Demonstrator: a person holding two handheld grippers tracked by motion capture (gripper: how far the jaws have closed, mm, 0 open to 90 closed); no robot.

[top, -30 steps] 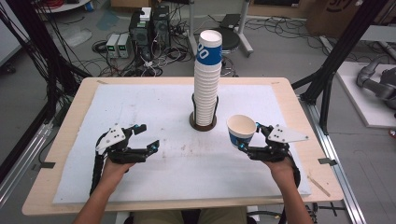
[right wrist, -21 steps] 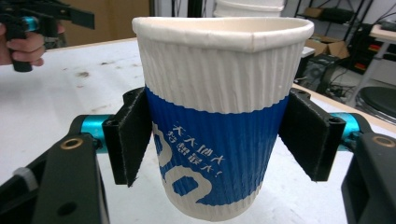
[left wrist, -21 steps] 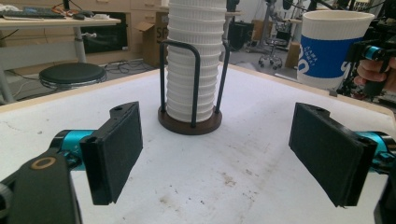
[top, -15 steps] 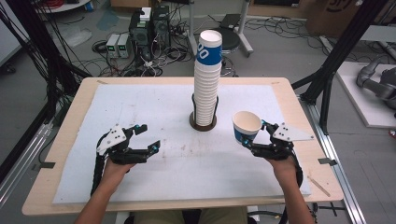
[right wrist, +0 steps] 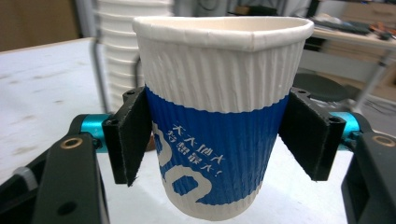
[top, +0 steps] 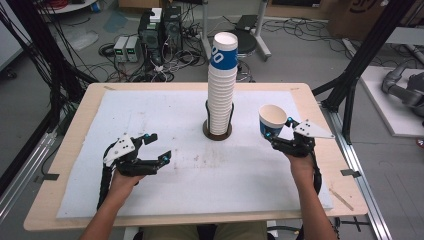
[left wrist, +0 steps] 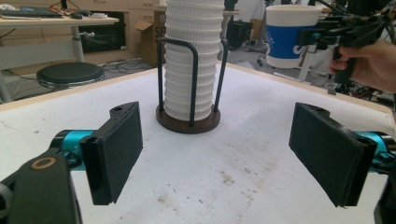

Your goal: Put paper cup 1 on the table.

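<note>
A tall stack of white ribbed paper cups (top: 221, 85) (left wrist: 194, 56) (right wrist: 114, 60) stands in a black wire holder on a round brown base (top: 217, 132) (left wrist: 187, 122) at the middle of the table. My right gripper (top: 276, 134) (right wrist: 219, 140) is shut on a single white and blue paper cup (top: 271, 120) (right wrist: 217, 112) (left wrist: 288, 33), held upright above the table to the right of the stack. My left gripper (top: 159, 148) (left wrist: 224, 154) stands open at the front left, jaws wide apart with nothing between them, pointing toward the stack.
A white mat (top: 180, 120) covers the wooden table (top: 70, 150). Black frame posts (top: 360, 55) rise beside the table at left and right. Cables and electronic boxes (top: 145, 40) lie on the floor behind it.
My right gripper has carried the cup to the right, away from the stack. The left gripper has stayed where it was.
</note>
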